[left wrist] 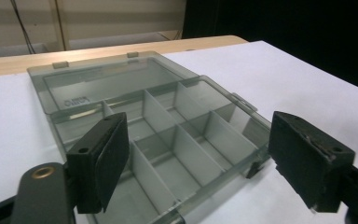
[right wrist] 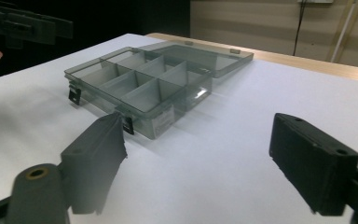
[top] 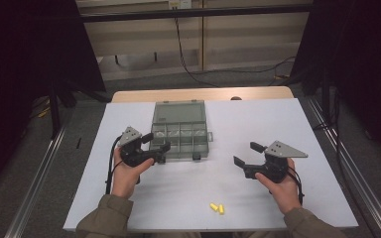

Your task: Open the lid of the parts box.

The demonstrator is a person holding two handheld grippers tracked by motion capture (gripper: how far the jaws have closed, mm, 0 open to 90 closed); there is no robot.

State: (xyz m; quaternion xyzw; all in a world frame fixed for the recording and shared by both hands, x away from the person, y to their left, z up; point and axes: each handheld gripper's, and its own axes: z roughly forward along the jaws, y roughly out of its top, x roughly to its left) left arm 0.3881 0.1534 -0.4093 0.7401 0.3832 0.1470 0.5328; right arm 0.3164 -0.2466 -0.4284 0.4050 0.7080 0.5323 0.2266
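Note:
A smoky grey compartment box (top: 179, 141) lies on the white table (top: 258, 119) with its lid (top: 179, 112) folded open at the back. Its compartments (left wrist: 177, 135) look empty. My left gripper (top: 157, 142) is open at the box's front left corner, and the left gripper view has the jaws either side of the near compartments without touching. My right gripper (top: 247, 154) is open over bare table to the right of the box (right wrist: 140, 79), with nothing between its jaws. Two small yellow pieces (top: 217, 208) lie near the table's front edge.
A wooden strip (top: 203, 94) runs along the table's far edge. Dark curtains hang on both sides, and cables (top: 188, 64) trail on the floor behind. Metal rails (top: 347, 168) flank the table. The left gripper (right wrist: 23, 23) is at the top left of the right gripper view.

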